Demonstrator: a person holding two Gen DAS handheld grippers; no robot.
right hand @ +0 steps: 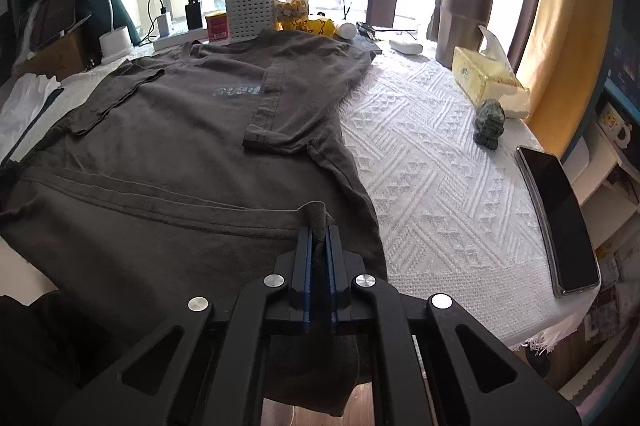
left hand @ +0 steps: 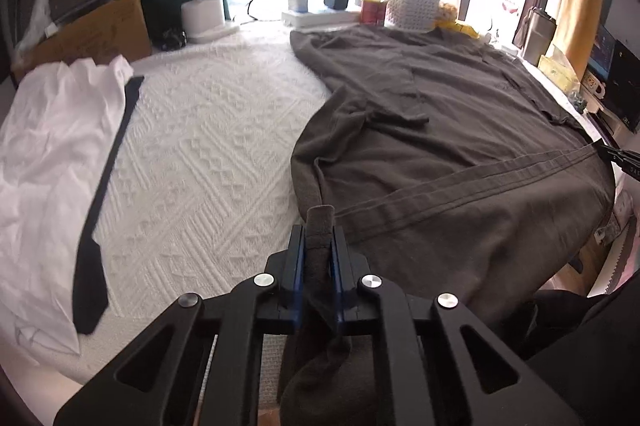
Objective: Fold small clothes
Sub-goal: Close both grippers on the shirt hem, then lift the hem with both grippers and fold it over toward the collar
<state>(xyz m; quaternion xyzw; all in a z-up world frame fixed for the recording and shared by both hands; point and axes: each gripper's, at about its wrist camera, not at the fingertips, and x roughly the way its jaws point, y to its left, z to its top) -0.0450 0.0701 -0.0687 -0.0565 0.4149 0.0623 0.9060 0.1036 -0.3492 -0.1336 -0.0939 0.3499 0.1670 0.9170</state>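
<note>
So, going from left to right across the table with the dark grey T-shirt (left hand: 460, 130) as your landmark: left of the shirt, at the table's far edge, lay a crumpled white garment (left hand: 52, 154) with a black necktie (left hand: 104, 194) draped along its near side, well apart from the shirt on the white textured tablecloth (left hand: 208, 130). Behind them sat a cardboard box (left hand: 100, 30) and a white lamp base (left hand: 202, 16).

Your left gripper (left hand: 318, 238) was clenched on the shirt's bottom hem at its left corner; a fold of grey cloth stood up between the blue-edged pads and more hung below the jaws. The shirt itself lay spread flat, collar toward the window, both short sleeves folded inward over the chest, its printed lettering (right hand: 236, 91) partly covered by the right sleeve (right hand: 276, 106).

Your right gripper (right hand: 319, 230) was likewise clamped on the hem at the shirt's right corner, a pinch of fabric poking up between its pads.

Behind the shirt's collar stood a white perforated basket (right hand: 249, 11), a red tin (right hand: 218, 25) and chargers on a power strip (right hand: 176, 38). Right of the shirt were a steel tumbler (right hand: 462, 20), a tissue box (right hand: 486, 82), a small green figurine (right hand: 489, 124) and, nearest the table's right edge, a black phone (right hand: 560, 222).
</note>
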